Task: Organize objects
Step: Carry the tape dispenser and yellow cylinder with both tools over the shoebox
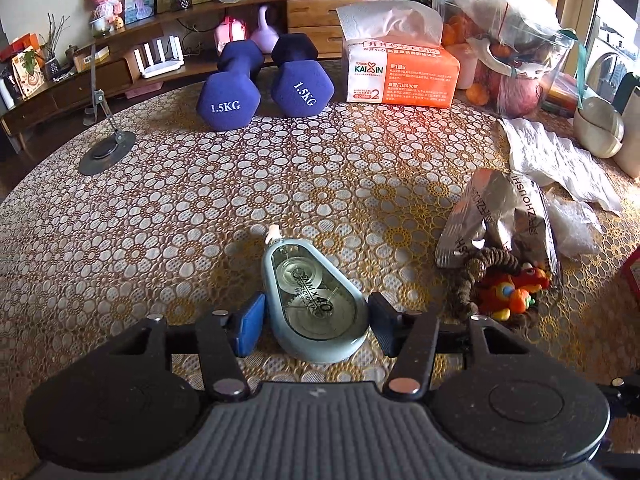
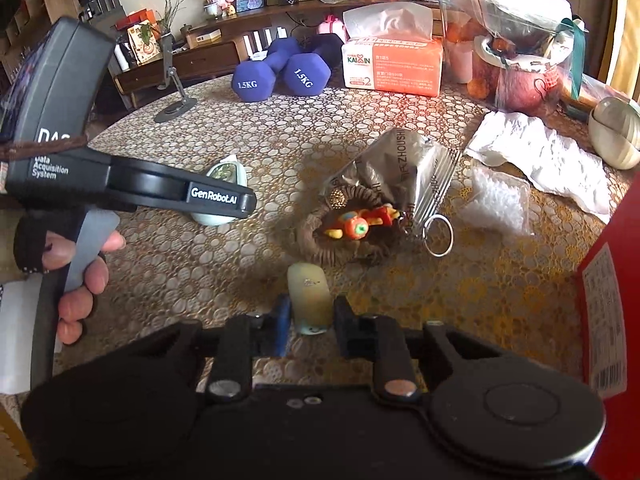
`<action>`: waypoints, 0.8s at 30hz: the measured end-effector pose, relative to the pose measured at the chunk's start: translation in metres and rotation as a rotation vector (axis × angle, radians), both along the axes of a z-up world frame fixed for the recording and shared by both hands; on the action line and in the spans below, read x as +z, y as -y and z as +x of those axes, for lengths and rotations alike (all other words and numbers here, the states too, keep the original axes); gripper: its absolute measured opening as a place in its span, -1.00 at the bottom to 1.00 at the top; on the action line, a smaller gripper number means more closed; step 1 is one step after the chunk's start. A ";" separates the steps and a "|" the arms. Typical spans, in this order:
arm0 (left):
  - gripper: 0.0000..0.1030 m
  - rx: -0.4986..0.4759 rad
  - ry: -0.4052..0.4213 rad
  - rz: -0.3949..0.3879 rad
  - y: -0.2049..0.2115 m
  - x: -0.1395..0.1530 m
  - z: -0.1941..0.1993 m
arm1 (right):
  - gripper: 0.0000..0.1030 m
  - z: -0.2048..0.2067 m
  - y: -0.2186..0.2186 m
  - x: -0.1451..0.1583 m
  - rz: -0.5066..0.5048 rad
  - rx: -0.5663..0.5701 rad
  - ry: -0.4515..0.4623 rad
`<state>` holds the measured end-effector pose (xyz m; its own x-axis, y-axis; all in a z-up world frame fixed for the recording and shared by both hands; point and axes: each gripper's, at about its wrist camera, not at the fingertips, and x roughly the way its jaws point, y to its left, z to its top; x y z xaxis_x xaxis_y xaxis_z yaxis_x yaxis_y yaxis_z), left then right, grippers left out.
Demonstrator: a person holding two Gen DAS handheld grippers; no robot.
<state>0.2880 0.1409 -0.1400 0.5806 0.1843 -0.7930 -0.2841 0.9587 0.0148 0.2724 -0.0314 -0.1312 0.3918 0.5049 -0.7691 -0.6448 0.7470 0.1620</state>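
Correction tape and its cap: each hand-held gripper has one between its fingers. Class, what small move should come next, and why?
Probably bring the two together. The left hand-held gripper grips the correction tape, whose white tip is bare and points away. The right hand-held gripper is shut on a pale cap. Turning the cap's opening towards that tip looks like the sensible next step.

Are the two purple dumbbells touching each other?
Cannot tell. In the left wrist view the left dumbbell and right dumbbell show a gap between their near heads; their far ends overlap.
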 end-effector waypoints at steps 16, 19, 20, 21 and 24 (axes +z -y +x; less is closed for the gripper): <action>0.06 -0.149 0.032 0.005 0.024 0.054 -0.065 | -0.63 -0.051 0.051 0.056 0.024 0.002 0.101; 0.06 -0.181 0.046 0.003 0.035 0.068 -0.077 | -0.63 -0.059 0.066 0.069 0.044 -0.017 0.124; 0.06 -0.191 0.049 0.006 0.039 0.073 -0.080 | -0.63 -0.061 0.071 0.073 0.053 -0.023 0.128; 0.06 -0.204 0.054 0.008 0.044 0.078 -0.083 | -0.63 -0.064 0.076 0.077 0.062 -0.030 0.134; 0.06 -0.245 0.079 0.013 0.061 0.094 -0.093 | -0.63 -0.072 0.095 0.090 0.086 -0.056 0.162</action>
<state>0.1947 0.0795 -0.0462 0.6696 0.0404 -0.7417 -0.0445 0.9989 0.0142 0.2003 -0.1260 -0.0416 0.5359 0.5400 -0.6490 -0.6257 0.7701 0.1240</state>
